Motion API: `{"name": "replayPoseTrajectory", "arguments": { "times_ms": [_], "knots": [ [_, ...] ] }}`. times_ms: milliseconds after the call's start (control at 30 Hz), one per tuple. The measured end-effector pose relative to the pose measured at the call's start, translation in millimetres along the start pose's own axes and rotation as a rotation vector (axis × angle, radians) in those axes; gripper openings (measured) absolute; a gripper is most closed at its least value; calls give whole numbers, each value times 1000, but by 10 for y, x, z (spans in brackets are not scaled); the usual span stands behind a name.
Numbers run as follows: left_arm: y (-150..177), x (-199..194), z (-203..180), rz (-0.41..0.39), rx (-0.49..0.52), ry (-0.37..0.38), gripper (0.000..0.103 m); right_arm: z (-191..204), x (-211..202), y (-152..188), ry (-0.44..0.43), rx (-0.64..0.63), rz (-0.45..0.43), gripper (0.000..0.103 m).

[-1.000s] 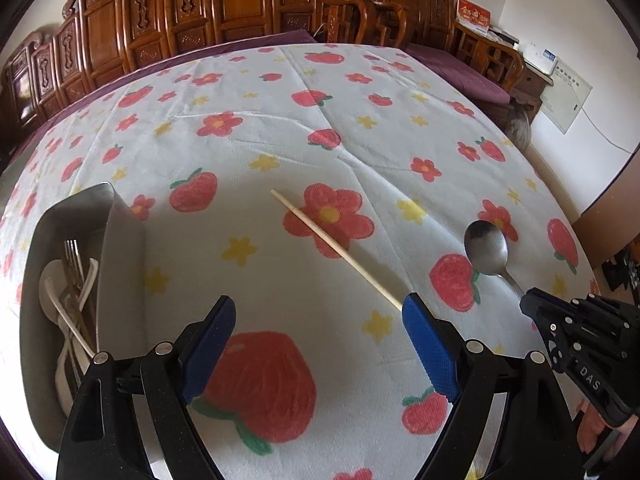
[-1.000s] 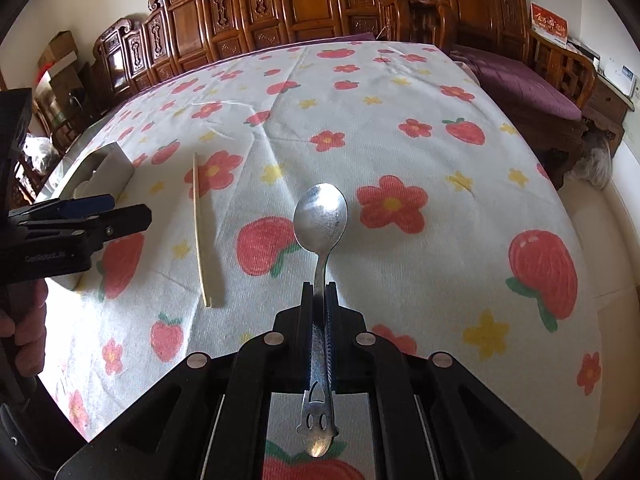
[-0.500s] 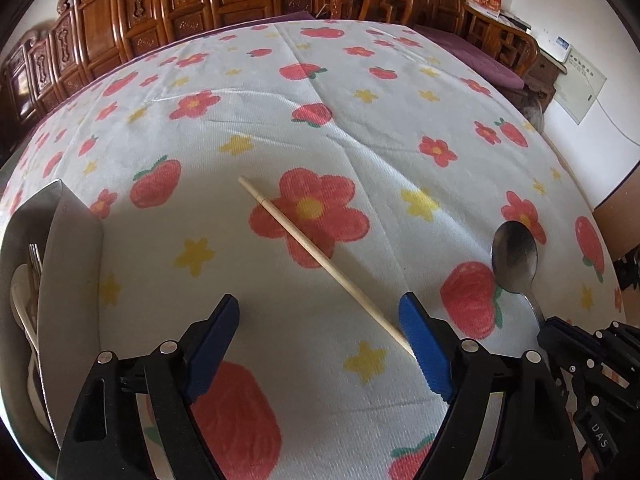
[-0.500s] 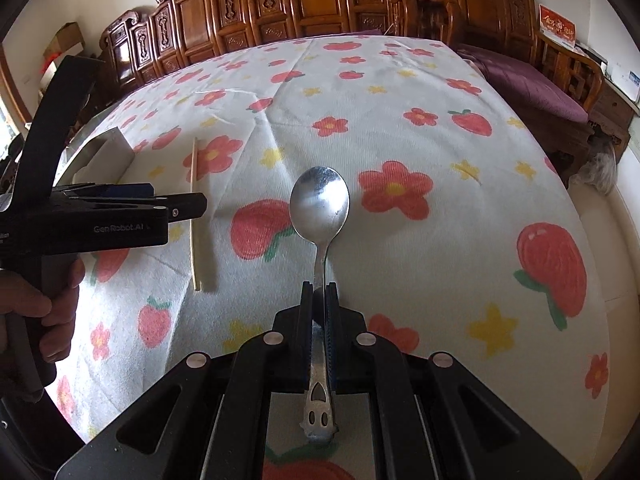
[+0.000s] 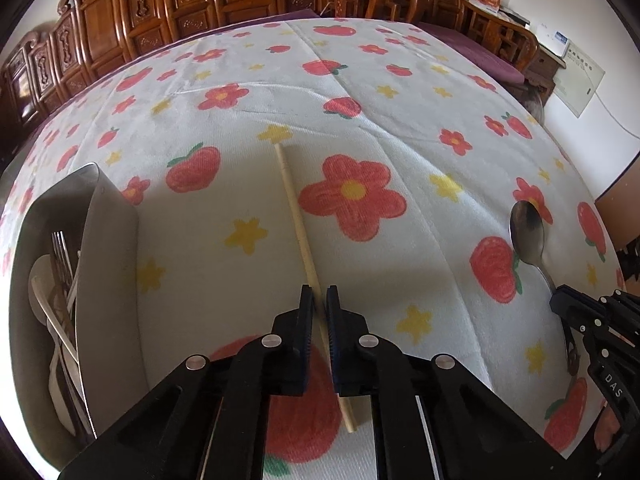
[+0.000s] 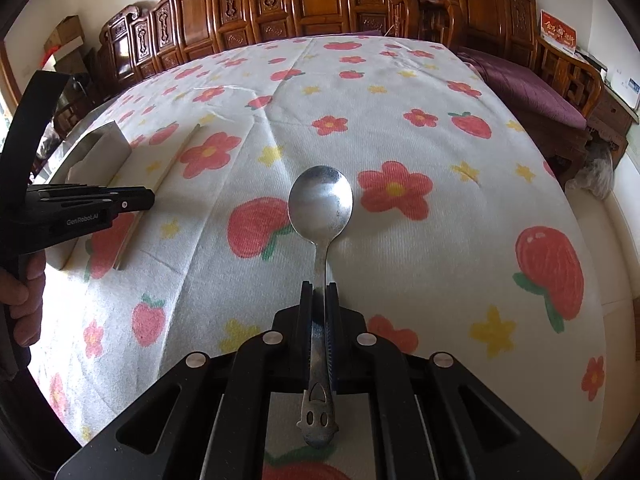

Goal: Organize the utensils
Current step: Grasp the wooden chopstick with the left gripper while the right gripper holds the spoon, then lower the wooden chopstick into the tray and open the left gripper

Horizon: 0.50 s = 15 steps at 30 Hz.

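Observation:
A pale wooden chopstick (image 5: 298, 220) lies on the flowered tablecloth (image 5: 400, 100). My left gripper (image 5: 320, 300) is closing its jaws on the chopstick's near half, and the blue pads sit against both sides of it. My right gripper (image 6: 319, 290) is shut on the handle of a metal spoon (image 6: 320, 204), whose bowl points away over the cloth. In the left wrist view the spoon (image 5: 526, 236) and right gripper (image 5: 560, 300) are at the right. From the right wrist, the left gripper (image 6: 136, 202) shows at the left over the chopstick (image 6: 168, 172).
A metal utensil holder (image 5: 108, 260) stands at the left, with a fork and spoons (image 5: 56, 280) inside. A hand (image 6: 24, 296) grips the left tool. Carved wooden chairs (image 5: 200, 12) line the far side; a purple-cushioned bench (image 6: 532, 88) runs along the right edge.
The left gripper's jaws went from wide open to shut around the chopstick, which now runs up the middle of its view. The right gripper kept still with the spoon.

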<state>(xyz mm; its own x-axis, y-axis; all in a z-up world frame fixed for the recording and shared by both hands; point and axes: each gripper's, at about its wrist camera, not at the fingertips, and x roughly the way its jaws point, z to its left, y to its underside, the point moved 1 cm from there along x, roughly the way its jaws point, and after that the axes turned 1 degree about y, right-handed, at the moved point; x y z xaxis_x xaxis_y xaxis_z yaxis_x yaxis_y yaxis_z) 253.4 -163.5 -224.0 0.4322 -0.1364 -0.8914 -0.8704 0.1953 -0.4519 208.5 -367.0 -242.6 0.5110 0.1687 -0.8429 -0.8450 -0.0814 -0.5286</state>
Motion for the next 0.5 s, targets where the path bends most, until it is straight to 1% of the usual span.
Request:
{"name": "replayPoseTrajectory", "arguments": {
  "times_ms": [167, 333, 500],
  "knots": [
    [69, -120, 71, -6, -2, 23, 4, 16, -22, -11, -6, 6, 4, 7],
    [105, -335, 157, -39, -5, 40, 4, 110, -110, -56, -31, 14, -15, 7],
    [110, -602, 299, -87, -18, 52, 4, 260, -166, -118, -36, -7, -26, 7]
  ]
}}
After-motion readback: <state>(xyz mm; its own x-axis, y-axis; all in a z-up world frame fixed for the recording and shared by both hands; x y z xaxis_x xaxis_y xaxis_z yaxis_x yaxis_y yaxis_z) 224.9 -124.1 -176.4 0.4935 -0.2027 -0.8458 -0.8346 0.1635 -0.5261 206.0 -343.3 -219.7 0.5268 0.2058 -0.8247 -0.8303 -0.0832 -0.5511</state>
